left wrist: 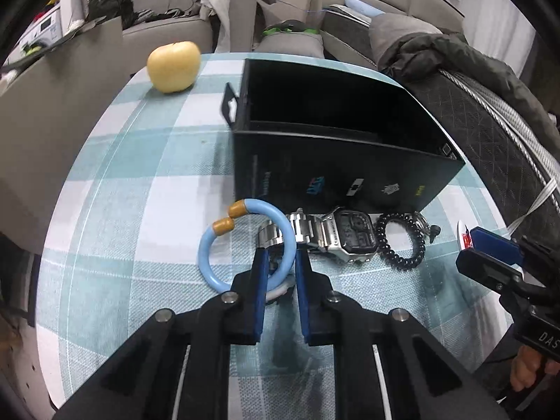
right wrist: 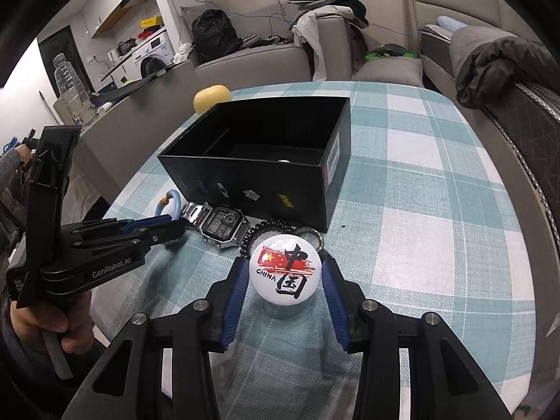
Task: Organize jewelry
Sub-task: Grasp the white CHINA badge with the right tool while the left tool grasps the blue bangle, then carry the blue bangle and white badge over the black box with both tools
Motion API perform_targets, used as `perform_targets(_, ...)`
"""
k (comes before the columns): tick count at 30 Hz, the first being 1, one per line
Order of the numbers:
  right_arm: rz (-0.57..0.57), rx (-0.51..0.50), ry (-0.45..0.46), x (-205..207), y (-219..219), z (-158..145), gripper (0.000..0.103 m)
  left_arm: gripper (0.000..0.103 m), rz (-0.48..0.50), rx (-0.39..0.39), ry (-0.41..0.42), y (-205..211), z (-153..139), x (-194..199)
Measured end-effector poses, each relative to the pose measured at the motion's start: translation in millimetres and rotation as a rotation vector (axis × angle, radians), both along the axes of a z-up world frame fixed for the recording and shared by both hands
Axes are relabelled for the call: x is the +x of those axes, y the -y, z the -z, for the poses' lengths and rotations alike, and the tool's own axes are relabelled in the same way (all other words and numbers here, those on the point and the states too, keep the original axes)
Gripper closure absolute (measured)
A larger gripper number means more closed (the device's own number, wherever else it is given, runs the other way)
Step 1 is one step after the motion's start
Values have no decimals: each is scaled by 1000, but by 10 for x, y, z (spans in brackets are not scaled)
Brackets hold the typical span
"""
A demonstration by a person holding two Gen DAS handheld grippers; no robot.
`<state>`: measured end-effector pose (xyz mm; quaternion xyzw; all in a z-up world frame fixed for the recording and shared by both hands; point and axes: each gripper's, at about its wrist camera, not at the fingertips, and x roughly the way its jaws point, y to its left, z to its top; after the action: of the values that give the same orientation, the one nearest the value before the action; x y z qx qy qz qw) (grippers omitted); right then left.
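Observation:
An open black box (left wrist: 336, 140) stands on the checked tablecloth; it also shows in the right wrist view (right wrist: 266, 161). In front of it lie a light blue bangle (left wrist: 210, 245) with tan ends, a silver digital watch (left wrist: 350, 234) and a black coil bracelet (left wrist: 402, 245). My left gripper (left wrist: 281, 262) is shut on the right side of the blue bangle, which looks lifted. My right gripper (right wrist: 285, 273) is shut on a round white badge (right wrist: 285, 269) marked CHINA, held just above the cloth. The watch (right wrist: 224, 227) and bangle (right wrist: 171, 203) also show there.
A yellow apple (left wrist: 173, 66) sits at the table's far left, behind the box. A sofa with clothes and bags (right wrist: 280, 45) lies beyond the table. A dark jacket on a padded edge (left wrist: 472, 70) borders the right side. A metal key ring (right wrist: 315, 234) lies behind the badge.

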<state>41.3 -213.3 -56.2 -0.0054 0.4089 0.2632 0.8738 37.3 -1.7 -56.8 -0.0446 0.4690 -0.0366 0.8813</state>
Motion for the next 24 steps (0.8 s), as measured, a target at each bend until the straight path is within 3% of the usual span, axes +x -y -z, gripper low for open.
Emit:
perform_targets(5, 5, 2, 12, -13, 4, -22, 61, 101, -3, -5, 51, -22, -114, -106)
perform_targets(20, 18, 44, 49, -43, 67, -152, 61, 103, 30, -39, 190, -70, -471, -318)
perform_targets(24, 18, 44, 54, -50, 69, -165, 61, 103, 37, -50, 178, -107, -448, -300)
